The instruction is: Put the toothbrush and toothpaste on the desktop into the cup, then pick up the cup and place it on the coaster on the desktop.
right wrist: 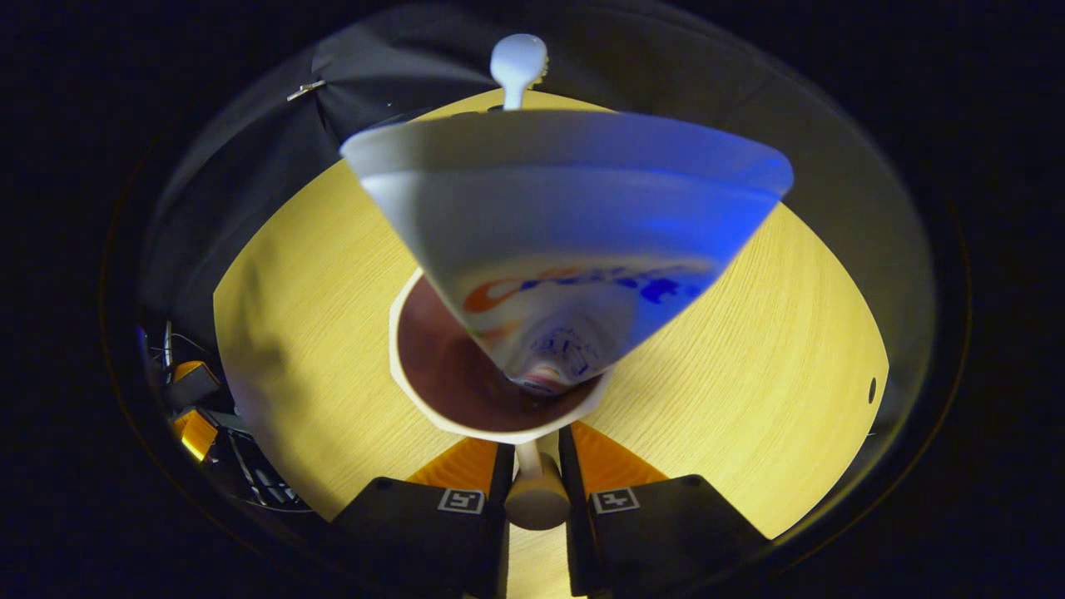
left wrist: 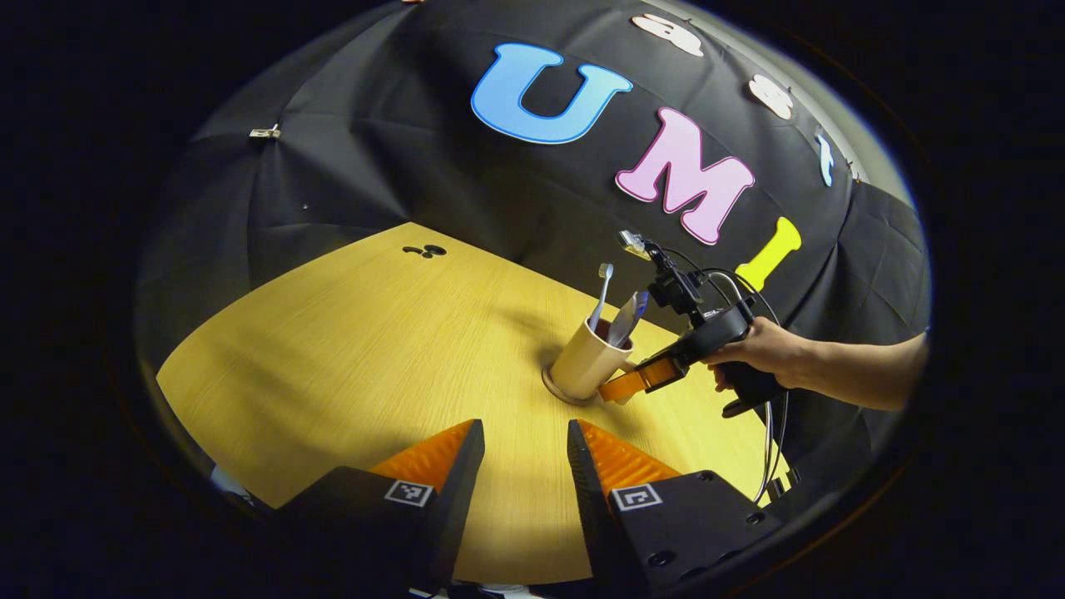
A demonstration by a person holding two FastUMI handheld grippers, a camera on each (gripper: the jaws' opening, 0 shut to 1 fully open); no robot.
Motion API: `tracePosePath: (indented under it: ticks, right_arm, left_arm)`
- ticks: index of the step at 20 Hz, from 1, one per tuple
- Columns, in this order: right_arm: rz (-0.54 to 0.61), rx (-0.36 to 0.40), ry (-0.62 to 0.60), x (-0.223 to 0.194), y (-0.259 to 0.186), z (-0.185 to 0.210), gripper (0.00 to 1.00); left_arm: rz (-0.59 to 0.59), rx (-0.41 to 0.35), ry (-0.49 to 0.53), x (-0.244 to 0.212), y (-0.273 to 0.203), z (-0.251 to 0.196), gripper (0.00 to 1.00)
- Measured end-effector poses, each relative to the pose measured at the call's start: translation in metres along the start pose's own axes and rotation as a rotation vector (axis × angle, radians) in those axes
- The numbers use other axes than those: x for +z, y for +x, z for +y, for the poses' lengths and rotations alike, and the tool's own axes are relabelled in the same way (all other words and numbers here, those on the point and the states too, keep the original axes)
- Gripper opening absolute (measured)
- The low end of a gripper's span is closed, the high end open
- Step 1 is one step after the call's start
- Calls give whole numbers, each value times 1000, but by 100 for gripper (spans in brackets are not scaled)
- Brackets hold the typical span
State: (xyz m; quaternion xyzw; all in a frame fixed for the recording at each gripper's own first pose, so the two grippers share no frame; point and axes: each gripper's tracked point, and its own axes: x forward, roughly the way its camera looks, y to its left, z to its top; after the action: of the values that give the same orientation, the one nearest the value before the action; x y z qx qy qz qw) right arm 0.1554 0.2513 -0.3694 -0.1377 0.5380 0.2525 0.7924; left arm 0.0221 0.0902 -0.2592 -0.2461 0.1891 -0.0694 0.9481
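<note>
I count one cup [left wrist: 586,362], one toothbrush [left wrist: 601,291] and one toothpaste tube [left wrist: 626,319] on my feeds. One coaster [left wrist: 556,389] shows beneath the cup, one wooden table [left wrist: 374,349], and two grippers: left gripper [left wrist: 524,466], right gripper [left wrist: 632,385].

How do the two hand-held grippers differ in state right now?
The right hand-held gripper is shut on the cup's handle; the left hand-held gripper is open and holds nothing. The right one is at the cup, which sits on the coaster; the left one hangs back over bare desktop. Both point toward the cup.
</note>
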Motion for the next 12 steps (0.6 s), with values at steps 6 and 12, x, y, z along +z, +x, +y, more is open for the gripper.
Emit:
tracePosePath:
  ticks: [6, 12]
  right_arm:
    - [-72, 1, 11, 0, -29, -5, 44]
    - [-207, 16, 61, 15, -85, -6, 53]
  left_arm:
    - [3, -10, 34, 3, 2, -1, 63]
    - [12, -15, 45, 17, 2, -20, 63]
